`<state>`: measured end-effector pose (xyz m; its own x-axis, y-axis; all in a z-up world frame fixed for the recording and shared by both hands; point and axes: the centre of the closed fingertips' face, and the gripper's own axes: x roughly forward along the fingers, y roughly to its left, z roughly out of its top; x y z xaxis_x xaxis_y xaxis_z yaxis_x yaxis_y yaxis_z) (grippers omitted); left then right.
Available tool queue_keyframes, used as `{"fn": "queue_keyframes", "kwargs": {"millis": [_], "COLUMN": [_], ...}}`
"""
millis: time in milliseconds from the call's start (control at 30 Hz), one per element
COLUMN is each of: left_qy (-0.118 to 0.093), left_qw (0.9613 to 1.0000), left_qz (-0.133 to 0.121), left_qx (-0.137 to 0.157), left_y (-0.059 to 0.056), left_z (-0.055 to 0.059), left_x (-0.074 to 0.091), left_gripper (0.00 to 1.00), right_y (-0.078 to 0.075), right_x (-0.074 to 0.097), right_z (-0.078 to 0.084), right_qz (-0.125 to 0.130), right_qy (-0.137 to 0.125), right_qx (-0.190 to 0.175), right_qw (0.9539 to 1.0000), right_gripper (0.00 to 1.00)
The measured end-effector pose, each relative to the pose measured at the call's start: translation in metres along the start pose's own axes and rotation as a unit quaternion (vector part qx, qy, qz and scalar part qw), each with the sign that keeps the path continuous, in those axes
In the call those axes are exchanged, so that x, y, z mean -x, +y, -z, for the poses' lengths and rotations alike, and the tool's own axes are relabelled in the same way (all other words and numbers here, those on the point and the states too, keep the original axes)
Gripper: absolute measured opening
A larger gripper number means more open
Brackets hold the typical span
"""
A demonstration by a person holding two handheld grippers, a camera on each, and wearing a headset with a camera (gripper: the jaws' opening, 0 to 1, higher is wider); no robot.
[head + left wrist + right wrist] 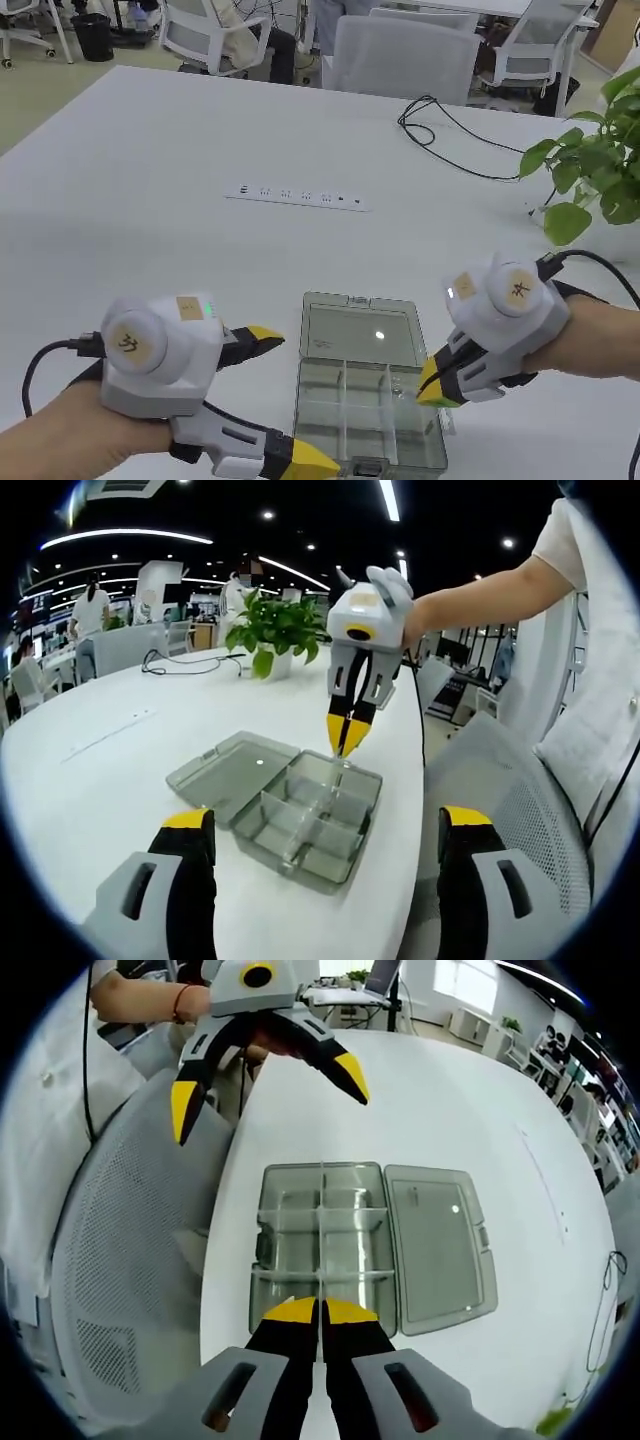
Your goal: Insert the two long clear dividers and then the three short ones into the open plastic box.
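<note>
Jamming is the risk; right gripper (321,1310) clamps the clear divider (322,1195); skewed, it binds; left gripper (325,818) gapes, leaving the box (256,1290) unbraced.

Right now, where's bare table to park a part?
Free: bare table between the power strip and the open box, and left of the strip. Crowded: both sides of the box, flanked by the left gripper and the right gripper gripping a divider.

You're in an open-plan office: office chairs (400,60) at your twelve o'clock, a potted plant (598,160) at two, a power strip (296,196) on the white table (120,170).
</note>
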<state>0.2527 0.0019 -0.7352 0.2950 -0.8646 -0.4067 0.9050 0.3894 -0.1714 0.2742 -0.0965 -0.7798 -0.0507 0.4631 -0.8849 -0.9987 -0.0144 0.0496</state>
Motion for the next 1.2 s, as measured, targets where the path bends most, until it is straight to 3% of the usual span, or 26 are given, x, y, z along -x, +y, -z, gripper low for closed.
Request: {"fn": "queue_keyframes", "kwargs": {"millis": [167,667,1200], "left_qy": [0.001,0.0,0.003], "left_qw": [1.0,1.0,1.0], "left_qz": [0.001,0.001,-0.001], "left_qx": [0.0,0.002,0.002], "left_y": [-0.001,0.0,0.002], "left_z": [0.0,0.0,0.003], "left_x": [0.001,0.001,0.001], "left_gripper": [0.94,0.94,0.94], "right_y": [0.001,0.001,-0.001], "right_x": [-0.008,-0.027,-0.035], "right_z": [0.003,0.011,0.017], "right_qz": [0.005,0.012,0.015], "right_qy": [0.002,0.017,0.025], "right_qx": [0.021,0.034,0.028], "right_qw": [0.9998,0.9992,0.9992], "right_gripper": [0.03,0.03,0.03]}}
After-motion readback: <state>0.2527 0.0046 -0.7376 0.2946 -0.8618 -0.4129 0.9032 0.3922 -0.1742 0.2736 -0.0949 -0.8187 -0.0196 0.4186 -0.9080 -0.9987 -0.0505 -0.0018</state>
